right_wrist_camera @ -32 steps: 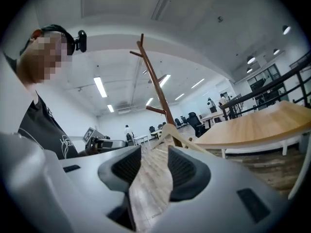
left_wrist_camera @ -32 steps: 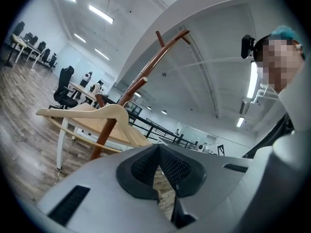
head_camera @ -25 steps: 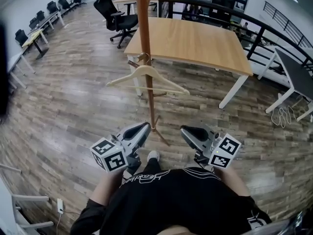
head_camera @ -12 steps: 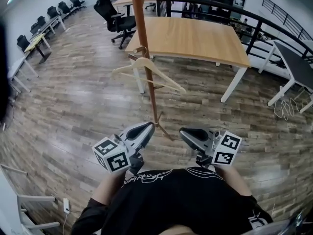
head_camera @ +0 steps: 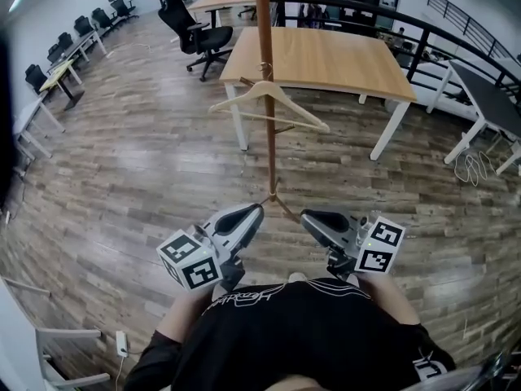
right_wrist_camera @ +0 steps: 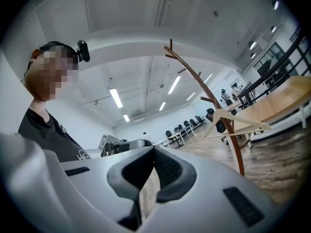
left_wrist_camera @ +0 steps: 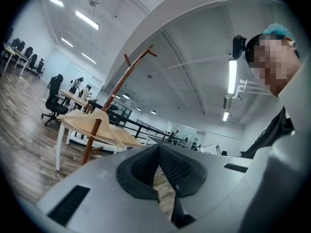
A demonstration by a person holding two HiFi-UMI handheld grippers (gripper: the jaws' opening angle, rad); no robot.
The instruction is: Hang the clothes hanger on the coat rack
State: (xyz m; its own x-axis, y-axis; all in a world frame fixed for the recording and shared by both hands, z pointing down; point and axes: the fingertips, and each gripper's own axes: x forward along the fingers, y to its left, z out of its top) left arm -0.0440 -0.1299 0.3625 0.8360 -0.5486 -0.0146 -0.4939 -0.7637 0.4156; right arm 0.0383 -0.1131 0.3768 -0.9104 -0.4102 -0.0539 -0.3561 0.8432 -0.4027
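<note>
A pale wooden clothes hanger (head_camera: 269, 104) hangs by its hook on a peg of the brown wooden coat rack (head_camera: 267, 55), clear of both grippers. My left gripper (head_camera: 254, 211) and right gripper (head_camera: 308, 217) are held low in front of the person's body, on either side of the rack's foot (head_camera: 275, 195). Both are shut with nothing between the pads. In the left gripper view the hanger (left_wrist_camera: 90, 121) and rack (left_wrist_camera: 118, 87) stand ahead to the left of the jaws (left_wrist_camera: 158, 147). In the right gripper view the hanger (right_wrist_camera: 238, 125) and rack (right_wrist_camera: 204, 89) stand to the right of the jaws (right_wrist_camera: 153, 149).
A light wooden table (head_camera: 326, 59) on white legs stands just behind the rack. A black office chair (head_camera: 195, 27) is at the back left, a black railing (head_camera: 456, 43) and a dark desk (head_camera: 488, 96) at the right. White cables (head_camera: 474, 166) lie on the plank floor.
Both grippers and the person have drawn back from the rack, which now sits farther off and more to the right in the head view. The hanger stays on its peg.
</note>
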